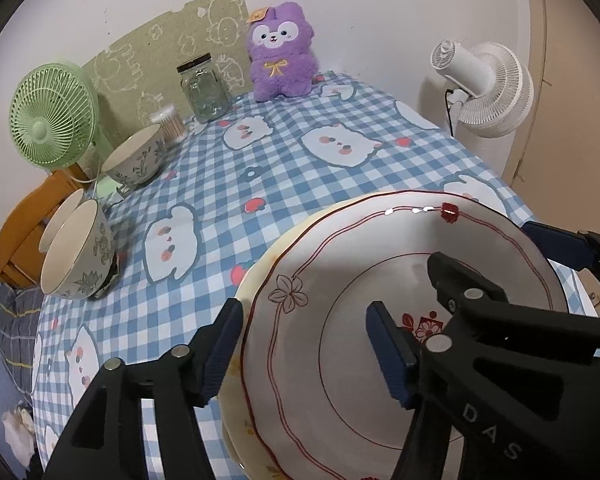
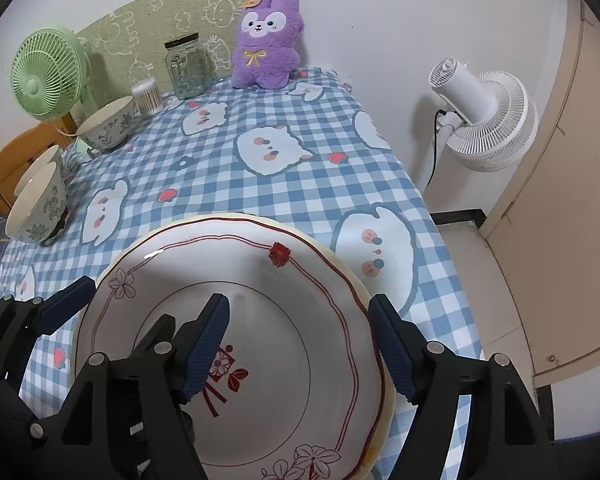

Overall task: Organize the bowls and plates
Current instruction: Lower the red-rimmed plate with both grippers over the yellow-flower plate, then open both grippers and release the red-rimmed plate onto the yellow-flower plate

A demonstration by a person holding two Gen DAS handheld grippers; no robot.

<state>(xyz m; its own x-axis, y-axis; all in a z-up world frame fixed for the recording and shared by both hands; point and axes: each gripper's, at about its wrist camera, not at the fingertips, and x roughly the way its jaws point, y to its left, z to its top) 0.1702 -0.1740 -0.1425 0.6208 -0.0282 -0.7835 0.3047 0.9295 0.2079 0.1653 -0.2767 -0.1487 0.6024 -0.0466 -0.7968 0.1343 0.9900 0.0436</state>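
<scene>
A white plate with a red scalloped line (image 1: 340, 360) sits on top of a cream plate (image 1: 256, 276), the pair at the near edge of the tabletop (image 1: 260, 168) under its blue checked cloth. The left hand-held gripper (image 1: 300, 356) straddles the left rim of the white plate: one blue pad lies outside the rim, the other over the plate's inner well, jaws spread wide. The right hand-held gripper (image 2: 304, 356) does the same on the right rim, its left finger above the painted flower motif and its right finger just outside the edge, also wide apart. Whether any pad actually touches the china is hard to judge from these angles; neither pair seems closed on it.

On the far left, two floral bowls (image 1: 76, 256) lie tipped on their sides, nested, and a third floral bowl (image 1: 136, 156) stands upright beyond them. Further back are a green fan (image 1: 48, 116), a glass jar (image 1: 204, 88), a purple plush toy (image 1: 280, 60) and, off the right, a white fan (image 1: 488, 88).
</scene>
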